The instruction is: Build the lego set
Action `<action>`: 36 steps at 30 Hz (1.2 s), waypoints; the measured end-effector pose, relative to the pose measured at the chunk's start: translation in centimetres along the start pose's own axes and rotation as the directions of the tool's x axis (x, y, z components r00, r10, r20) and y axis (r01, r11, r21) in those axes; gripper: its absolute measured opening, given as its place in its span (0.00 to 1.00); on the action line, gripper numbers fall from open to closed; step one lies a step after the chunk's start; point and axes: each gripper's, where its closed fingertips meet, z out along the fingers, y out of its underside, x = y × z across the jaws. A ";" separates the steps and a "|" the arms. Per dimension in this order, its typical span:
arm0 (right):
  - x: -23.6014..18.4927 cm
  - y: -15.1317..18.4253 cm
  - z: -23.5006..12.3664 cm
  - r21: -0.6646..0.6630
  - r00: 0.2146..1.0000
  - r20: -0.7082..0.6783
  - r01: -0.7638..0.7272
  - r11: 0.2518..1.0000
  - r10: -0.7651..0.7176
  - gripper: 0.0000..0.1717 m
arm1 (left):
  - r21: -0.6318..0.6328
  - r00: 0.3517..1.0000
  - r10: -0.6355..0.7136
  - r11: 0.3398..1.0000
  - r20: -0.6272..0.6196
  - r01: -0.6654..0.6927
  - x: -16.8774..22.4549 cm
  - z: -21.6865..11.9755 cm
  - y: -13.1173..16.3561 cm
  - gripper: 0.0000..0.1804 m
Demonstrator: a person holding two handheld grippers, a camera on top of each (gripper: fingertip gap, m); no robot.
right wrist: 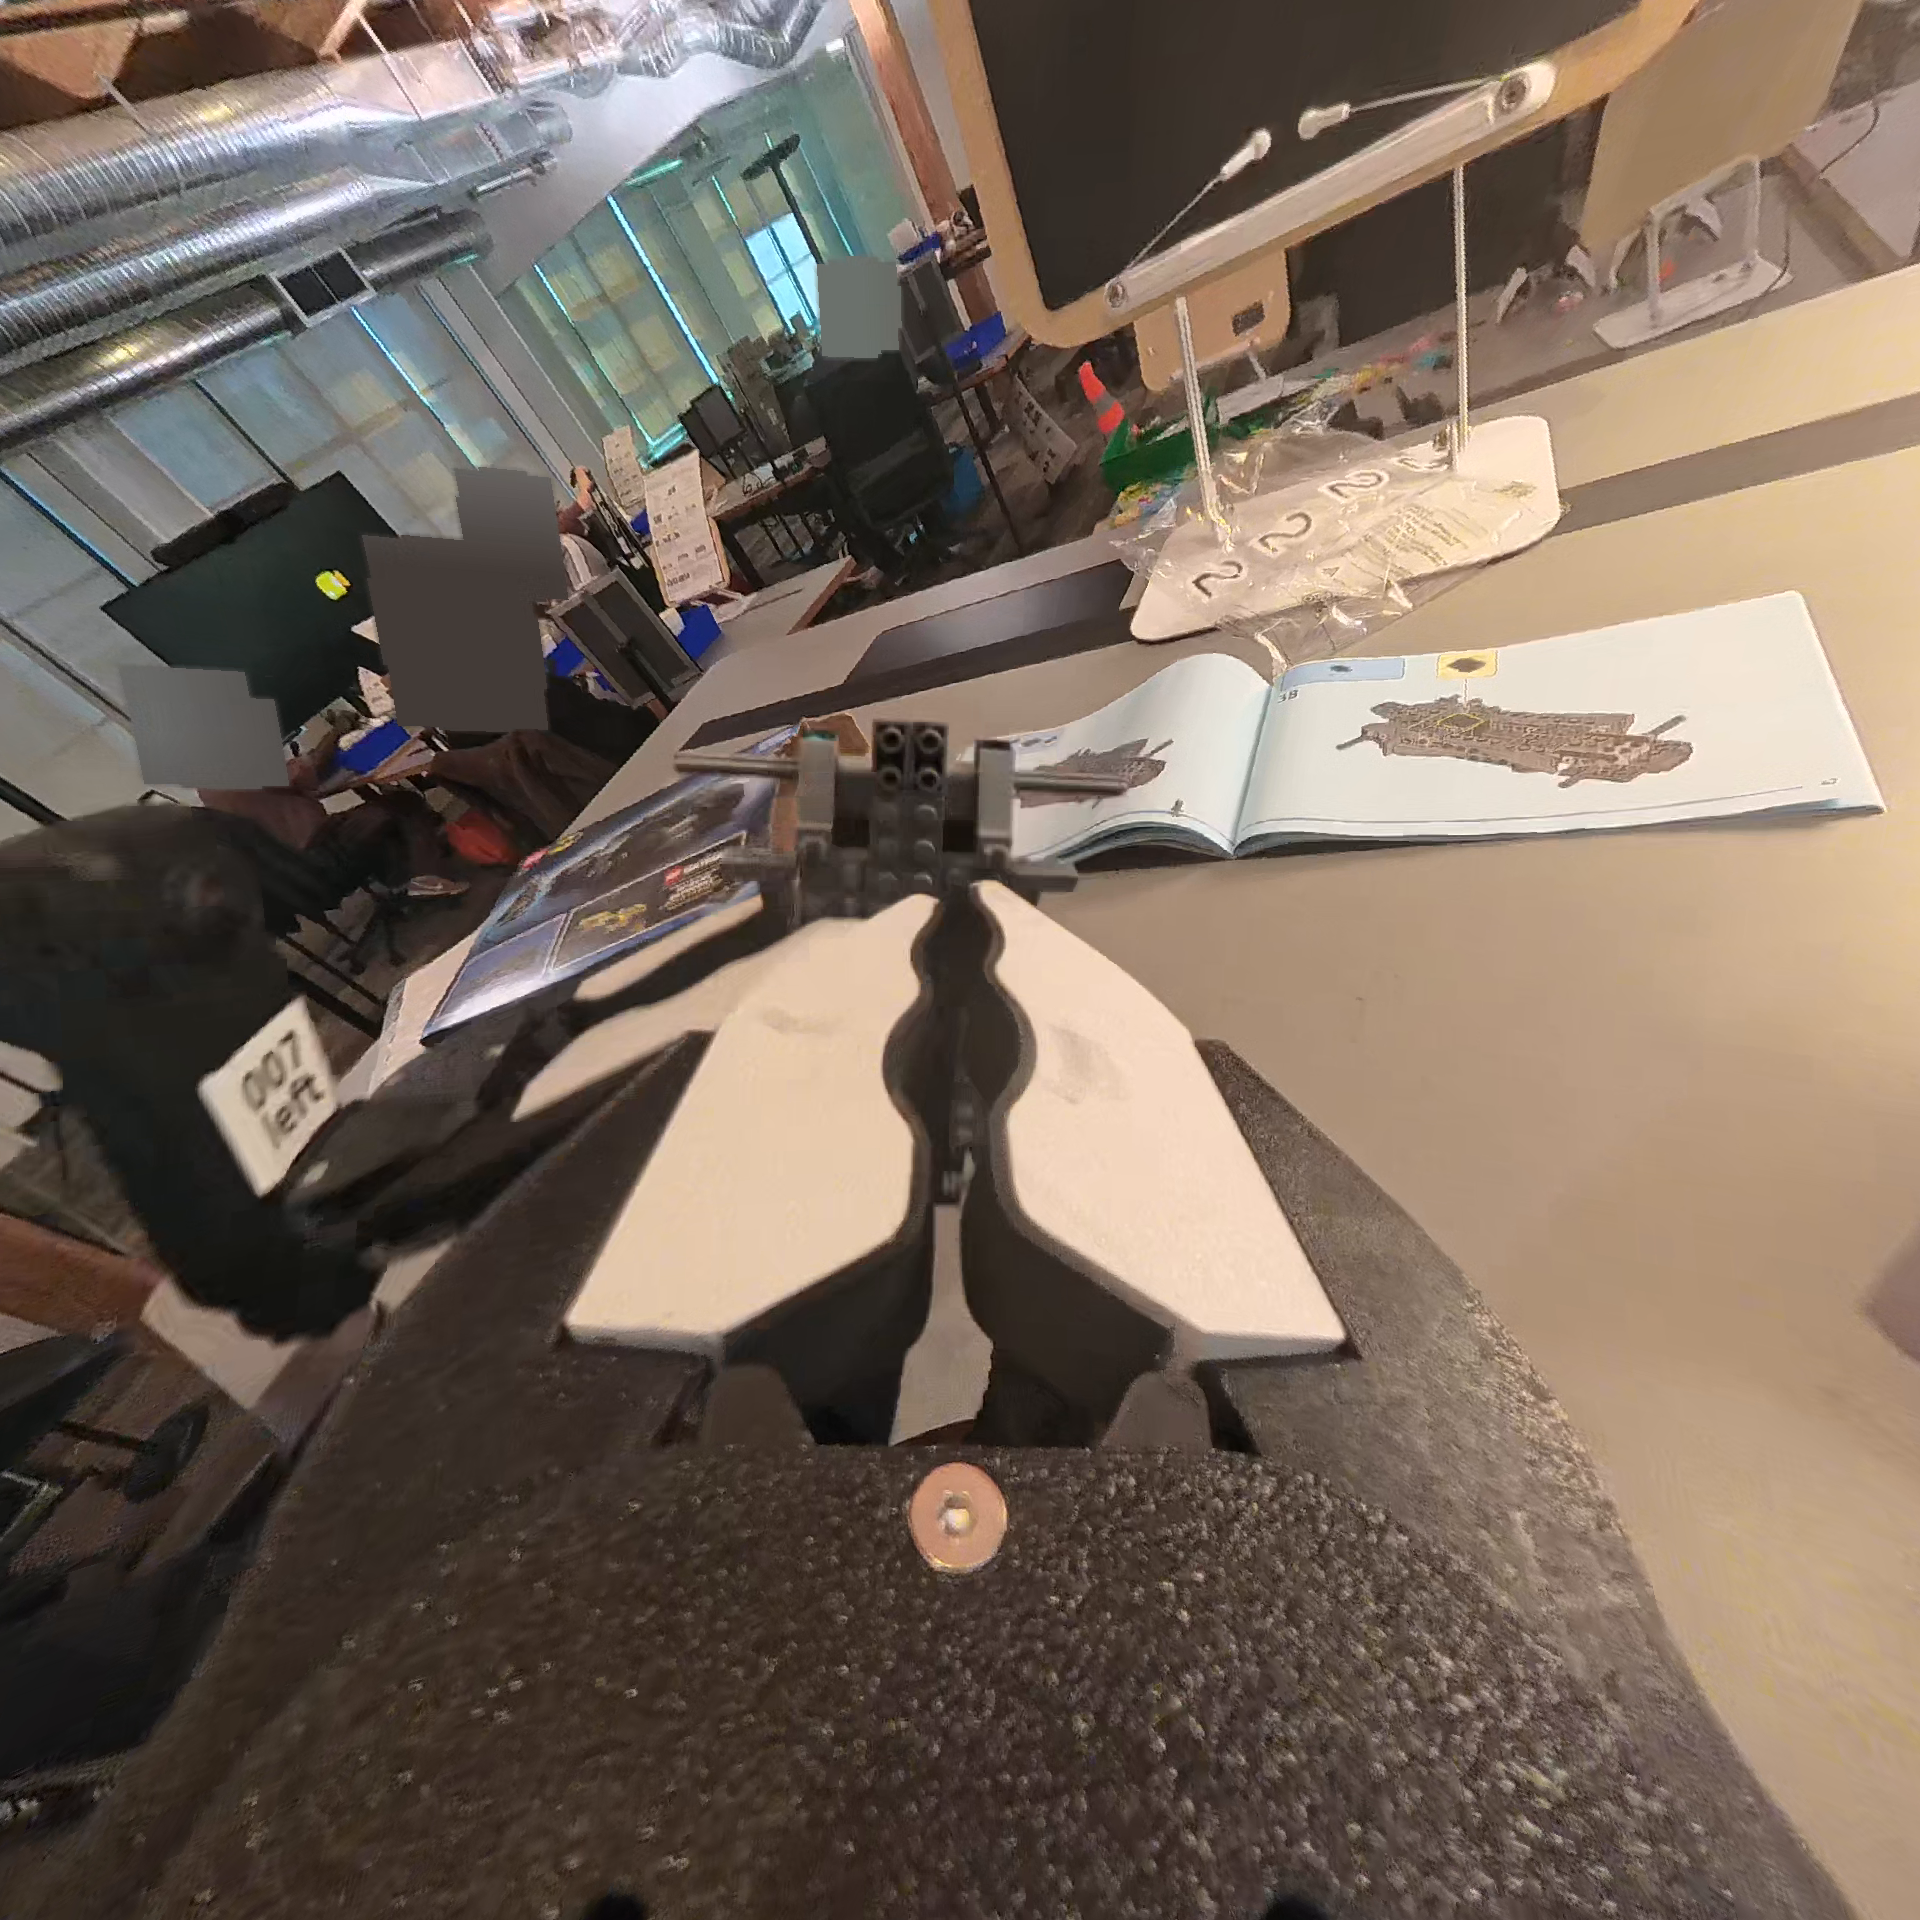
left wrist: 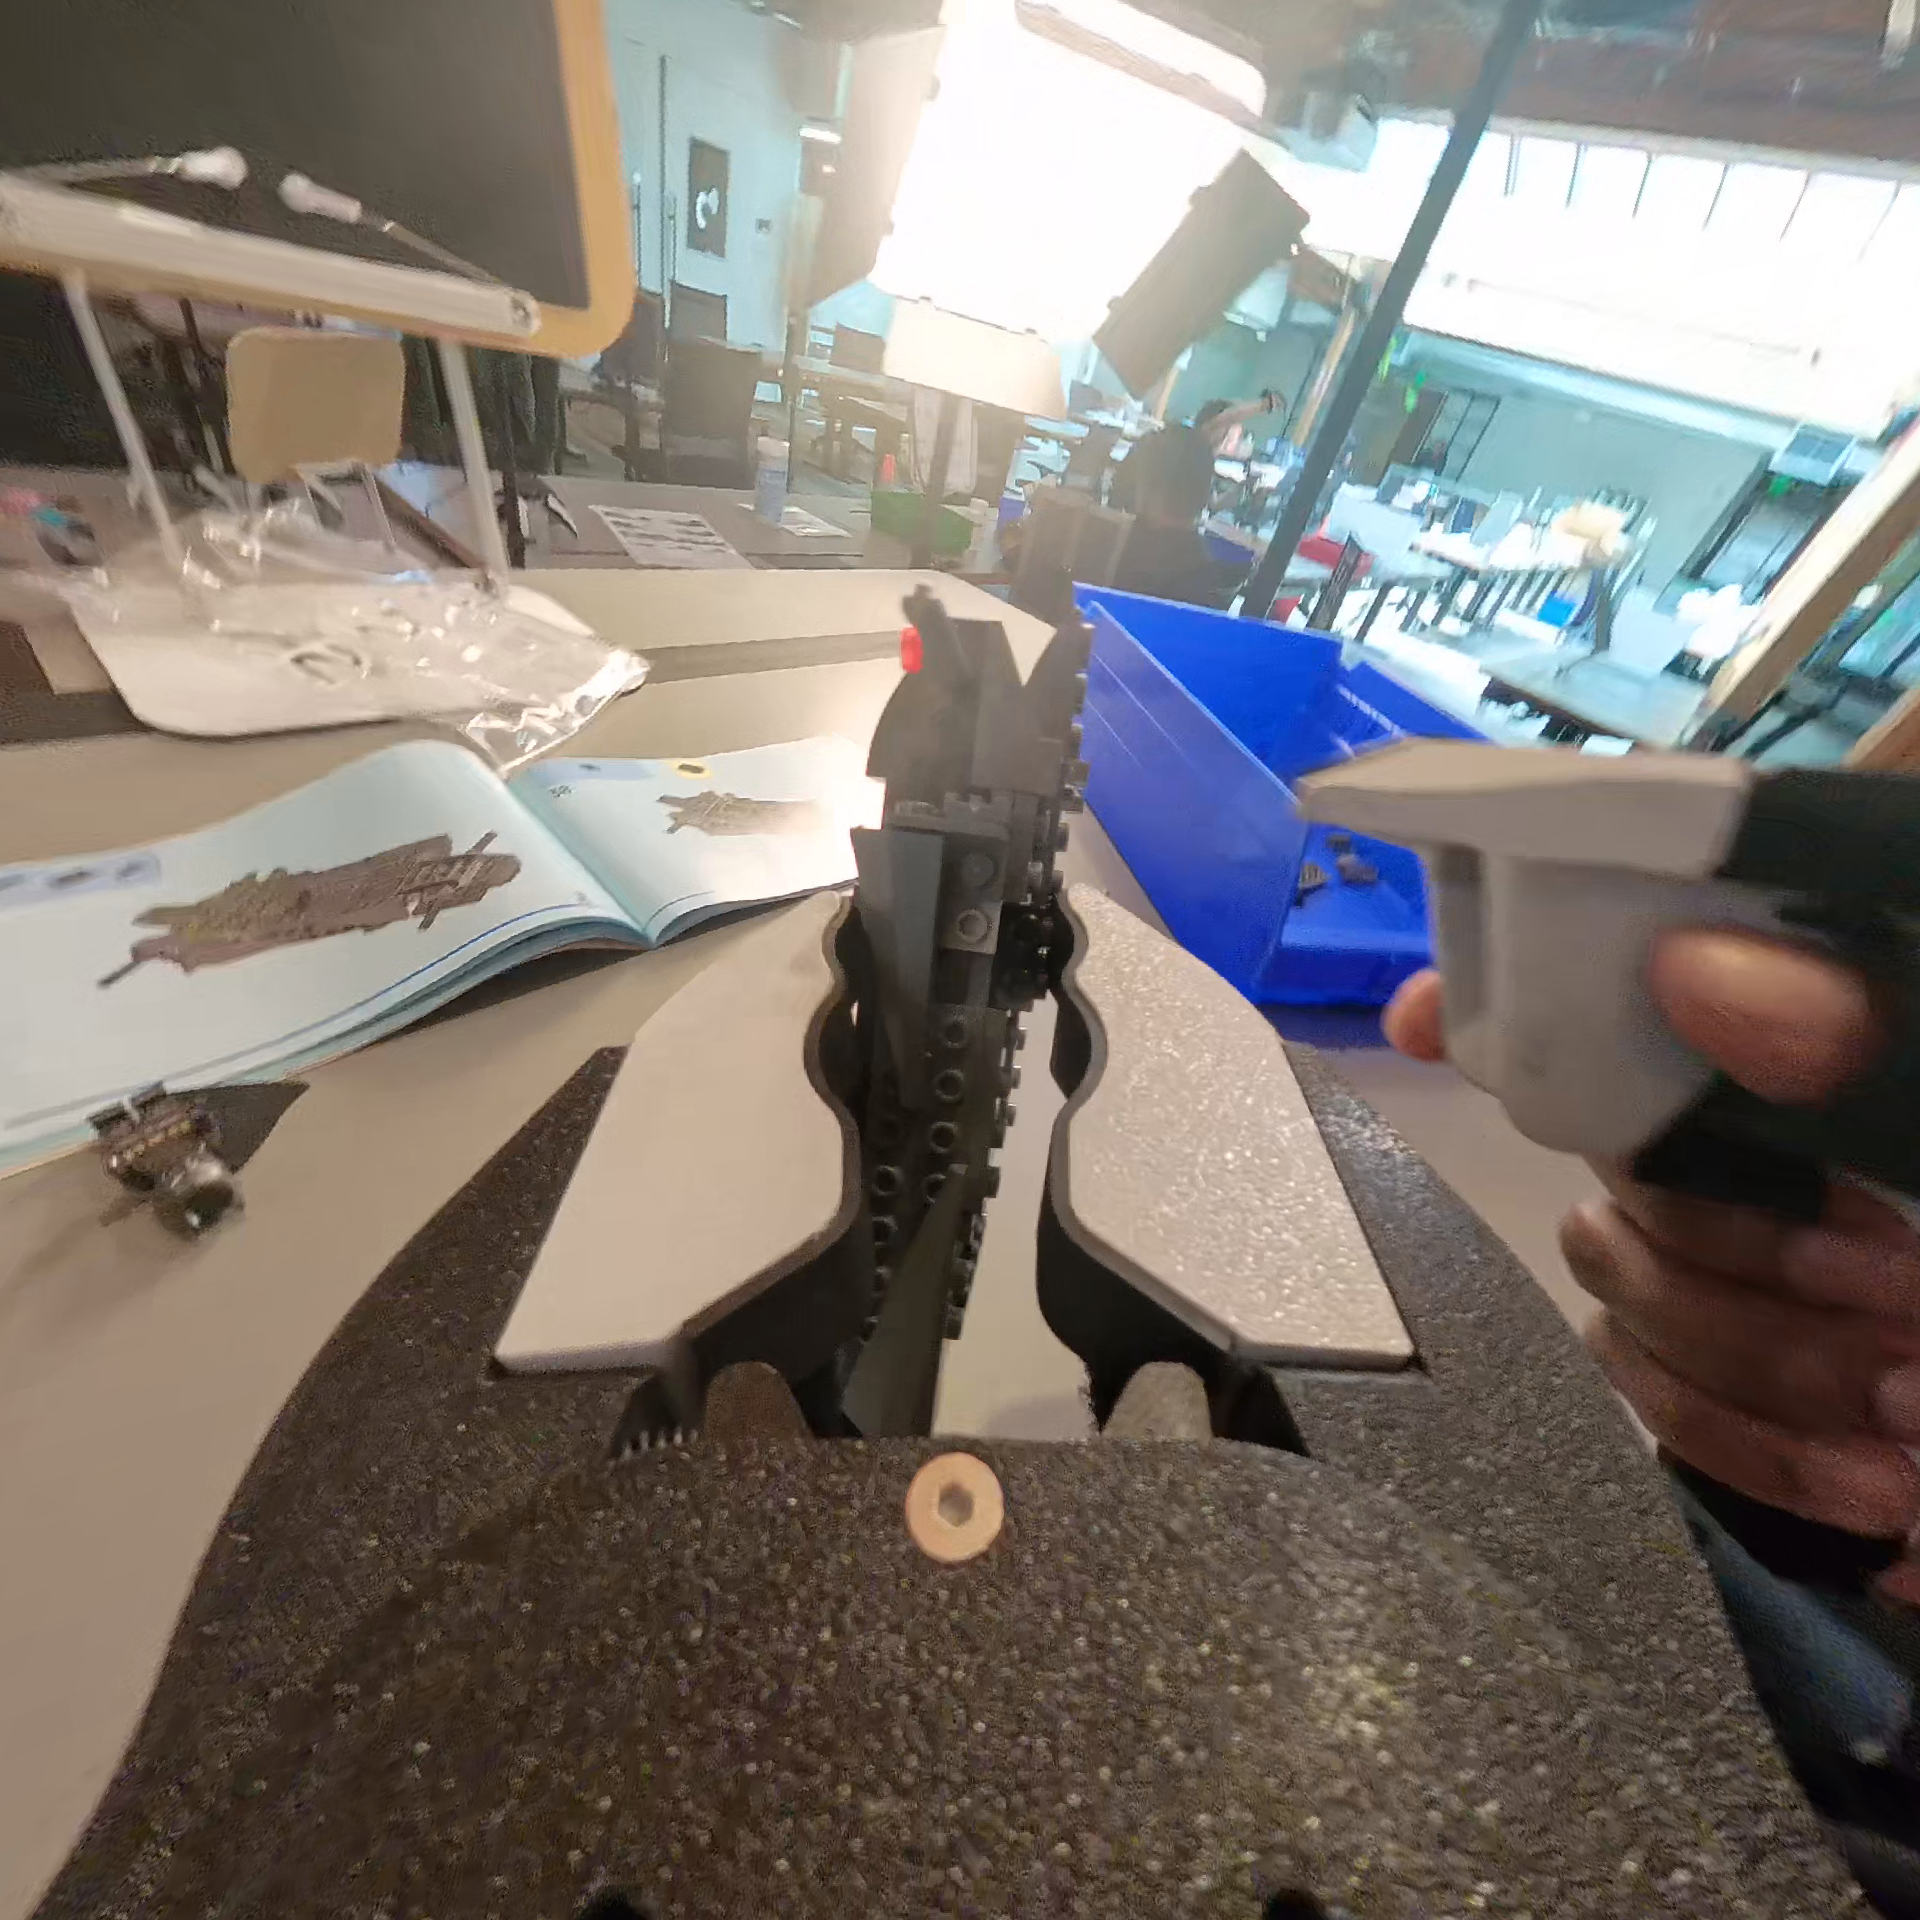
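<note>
My left gripper (left wrist: 956,909) is shut on a long dark grey brick model (left wrist: 961,790) with a small red stud (left wrist: 911,649) near its far end, and holds it lengthwise above the tan table (left wrist: 312,1351). The right gripper (left wrist: 1320,800), held by a hand (left wrist: 1756,1029), shows to the right of the model and apart from it. In the right wrist view my right gripper (right wrist: 961,904) has its fingertips together. The model (right wrist: 904,800) shows end-on just beyond them. The left gripper's black body (right wrist: 156,987) is at the left.
An open instruction booklet (left wrist: 364,904) lies on the table to the left; it also shows in the right wrist view (right wrist: 1455,748). A blue bin (left wrist: 1226,790) holding a few small dark pieces (left wrist: 1340,873) stands right. Clear plastic bags (left wrist: 343,644), a small dark sub-assembly (left wrist: 171,1153) and a printed blue box flap (right wrist: 603,914) lie nearby. The left gripper's tips are roughly 6 cm from the right gripper's.
</note>
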 end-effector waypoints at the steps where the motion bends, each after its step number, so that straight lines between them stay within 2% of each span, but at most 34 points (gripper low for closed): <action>1: -0.1 0.1 -0.2 -0.002 1.000 0.006 0.011 1.000 -0.011 0.00 | 0.010 0.999 -0.038 0.999 0.003 0.038 -0.8 -0.2 -0.2 0.19; 12: -1.0 -0.1 1.4 -0.024 0.998 0.061 0.029 0.999 -0.028 0.03 | 0.000 0.995 -0.001 1.000 -0.098 0.001 1.5 -0.3 -0.2 0.19; 23: -1.4 -0.4 1.6 -0.008 0.992 0.124 0.024 1.000 -0.023 0.07 | 0.003 0.993 0.009 1.000 -0.116 -0.009 2.0 -0.3 -0.2 0.19; 36: -0.8 -0.4 1.8 -0.010 0.995 0.101 0.027 1.000 -0.026 0.11 | 0.020 0.994 0.034 0.999 -0.104 -0.033 2.2 -0.2 -0.5 0.19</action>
